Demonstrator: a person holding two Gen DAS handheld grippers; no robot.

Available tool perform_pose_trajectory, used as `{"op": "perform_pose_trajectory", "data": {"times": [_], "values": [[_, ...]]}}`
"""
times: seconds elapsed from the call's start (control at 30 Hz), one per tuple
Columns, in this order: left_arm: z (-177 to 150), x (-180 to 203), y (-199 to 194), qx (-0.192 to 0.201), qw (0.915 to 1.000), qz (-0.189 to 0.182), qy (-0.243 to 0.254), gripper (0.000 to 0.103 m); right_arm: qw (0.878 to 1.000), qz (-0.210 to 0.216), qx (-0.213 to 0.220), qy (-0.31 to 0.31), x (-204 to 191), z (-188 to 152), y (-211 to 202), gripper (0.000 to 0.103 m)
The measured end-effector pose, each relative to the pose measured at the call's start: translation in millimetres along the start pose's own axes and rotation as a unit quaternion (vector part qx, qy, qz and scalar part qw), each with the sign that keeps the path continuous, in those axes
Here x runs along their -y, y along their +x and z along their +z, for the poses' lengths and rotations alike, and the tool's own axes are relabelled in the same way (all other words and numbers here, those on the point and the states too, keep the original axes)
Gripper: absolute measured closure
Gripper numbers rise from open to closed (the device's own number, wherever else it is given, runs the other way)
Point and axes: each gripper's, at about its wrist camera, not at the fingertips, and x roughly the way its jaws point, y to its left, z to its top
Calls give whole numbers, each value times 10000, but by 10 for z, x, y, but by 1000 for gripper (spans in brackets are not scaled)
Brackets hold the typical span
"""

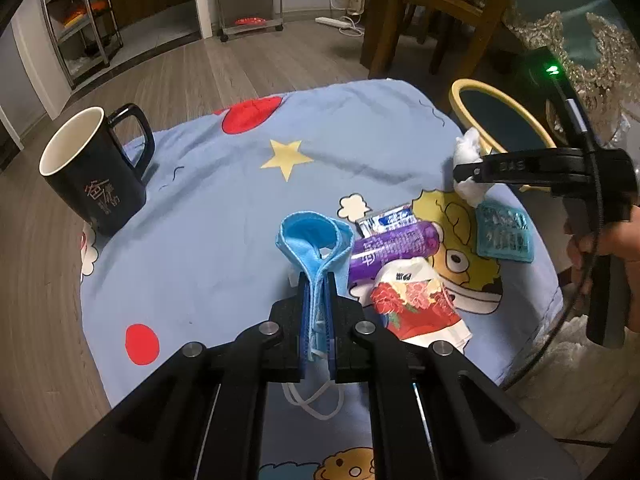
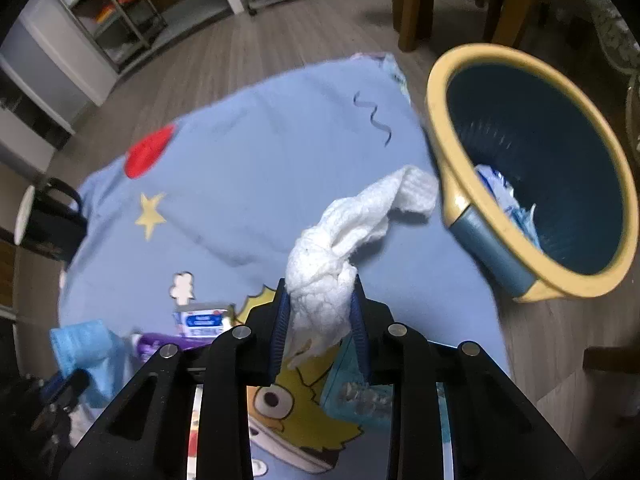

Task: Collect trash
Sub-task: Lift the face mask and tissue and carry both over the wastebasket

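Observation:
My left gripper [image 1: 316, 280] is shut on a folded blue face mask [image 1: 312, 240], whose white ear loops hang below the fingers. My right gripper [image 2: 320, 284] is shut on a crumpled white tissue [image 2: 332, 256], which trails toward the bin; the same gripper [image 1: 460, 172] shows at the right of the left wrist view with the tissue [image 1: 468, 152]. A yellow-rimmed blue trash bin [image 2: 452, 184] stands at the cloth's right edge with some paper inside. A purple tube [image 1: 396, 246], a red flowered packet [image 1: 416, 300], a small white-blue packet [image 1: 390, 218] and a teal blister pack [image 1: 504, 236] lie on the cloth.
A blue cartoon cloth [image 1: 240, 208] covers the floor under the trash. A black mug [image 1: 92, 176] stands at its left edge. Wooden chair legs [image 1: 384, 28] and a lace-covered table are behind the bin. Metal shelves [image 1: 84, 24] line the far wall.

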Motion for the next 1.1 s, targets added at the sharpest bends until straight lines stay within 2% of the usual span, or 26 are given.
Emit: {"op": "perform_pose_trajectory", "data": {"times": [0.3,0.37,0.5,0.67,0.8,0.87,0.97,1.1], "values": [[200,22,-317,574,9983,29,73,97,9959,229,760,-432,-84,190,-859,72],[219,29,-368,663,9977,53,105,97,9949,355,852,-416,22,234,-1031,72],[246,28,-438,783,9967,116,177,97,9923,153,1048,-640,251,263,-1307,72],[263,101,-475,840,9959,120,301,97,9925,341,1172,-116,609,229,-1361,72],[267,256,-509,851,9954,13,433,97,9907,44,1348,-180,699,296,-1361,72],[272,311,-524,845,9952,-15,497,97,9910,3,1327,-167,745,342,-1323,72],[328,442,-549,845,9936,29,753,97,9925,159,1213,78,871,401,-1234,72],[548,569,-614,930,9927,-74,768,97,9924,211,1157,368,1062,465,-1188,72]]}}
